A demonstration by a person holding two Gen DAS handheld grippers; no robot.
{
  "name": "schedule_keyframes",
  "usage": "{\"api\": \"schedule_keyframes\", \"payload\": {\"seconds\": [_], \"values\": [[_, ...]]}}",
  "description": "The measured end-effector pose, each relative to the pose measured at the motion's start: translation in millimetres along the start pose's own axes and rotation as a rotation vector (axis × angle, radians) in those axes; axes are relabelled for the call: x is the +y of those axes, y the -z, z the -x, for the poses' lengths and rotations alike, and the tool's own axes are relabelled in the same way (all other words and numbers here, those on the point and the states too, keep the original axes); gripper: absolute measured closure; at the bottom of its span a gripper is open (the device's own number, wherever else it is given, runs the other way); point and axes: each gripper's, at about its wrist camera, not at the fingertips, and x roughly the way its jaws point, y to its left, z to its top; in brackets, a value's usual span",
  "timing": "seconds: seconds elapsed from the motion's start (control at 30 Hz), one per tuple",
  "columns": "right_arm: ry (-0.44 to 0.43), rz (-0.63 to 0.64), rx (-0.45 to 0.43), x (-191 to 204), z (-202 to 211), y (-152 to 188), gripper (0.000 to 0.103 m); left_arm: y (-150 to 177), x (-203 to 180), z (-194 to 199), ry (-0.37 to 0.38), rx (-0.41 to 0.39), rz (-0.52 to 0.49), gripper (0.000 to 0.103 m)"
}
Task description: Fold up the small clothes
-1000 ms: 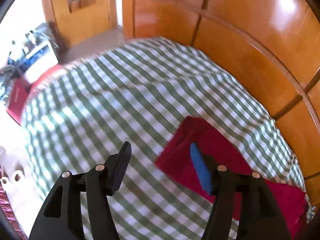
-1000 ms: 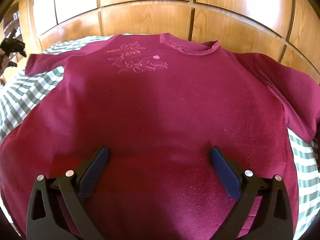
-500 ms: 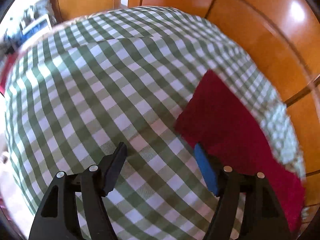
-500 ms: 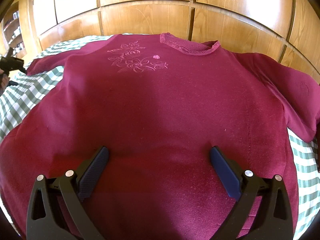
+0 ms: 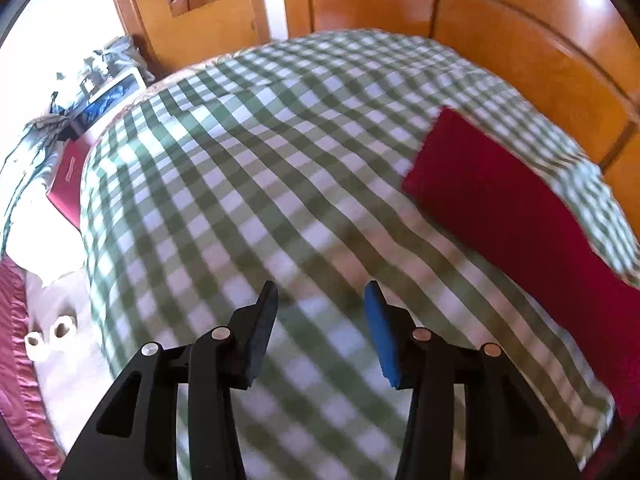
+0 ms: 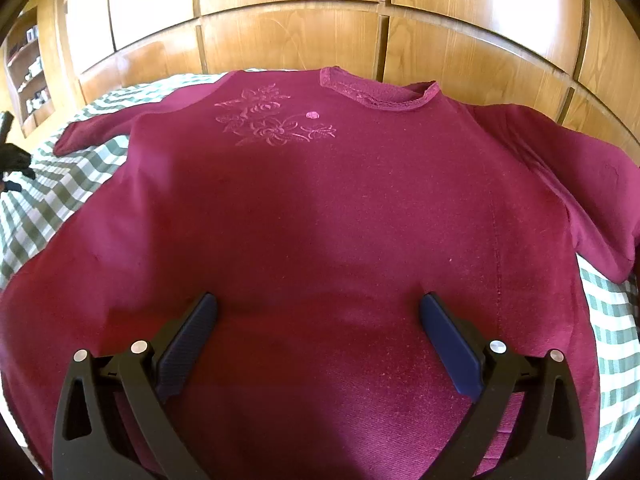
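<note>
A maroon top [image 6: 320, 220] with pink flower embroidery lies spread flat, face up, on the green-and-white checked bed cover [image 6: 48, 200], neckline toward the wooden headboard. My right gripper [image 6: 318, 308] is open and empty, just above the top's lower middle. In the left wrist view only the top's left sleeve [image 5: 500, 200] shows, at the right. My left gripper [image 5: 320, 300] is open and empty above the bare checked cover [image 5: 240, 180], to the left of the sleeve and apart from it.
A wooden headboard [image 6: 300, 32] runs behind the bed. Left of the bed are a wooden door [image 5: 192, 12], a cluttered stand [image 5: 100, 92] and two paper rolls [image 5: 48, 332] on the floor. The left gripper shows at the far left of the right wrist view [image 6: 12, 160].
My left gripper has swung left and back from the sleeve, which now sits farther right in its view, and its jaws have narrowed somewhat. The right gripper has not moved.
</note>
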Motion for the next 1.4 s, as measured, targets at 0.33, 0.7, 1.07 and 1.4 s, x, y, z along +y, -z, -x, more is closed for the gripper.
{"api": "schedule_keyframes", "payload": {"seconds": [0.33, 0.7, 1.07, 1.4], "values": [[0.266, -0.211, -0.144, -90.5, 77.7, -13.2, 0.024, 80.6, -101.5, 110.0, 0.334, -0.201, -0.246, 0.025], [0.668, -0.46, 0.038, -267.4, 63.1, 38.7, 0.067, 238.9, -248.4, 168.5, 0.641, -0.096, -0.681, 0.022], [0.707, -0.415, -0.2, -282.2, 192.9, 23.4, 0.098, 295.4, -285.4, 158.5, 0.591, -0.045, -0.866, 0.018], [0.711, -0.596, -0.093, -391.3, 202.1, -0.1, 0.098, 291.2, -287.0, 152.0, 0.575, -0.046, -0.884, 0.013]]}}
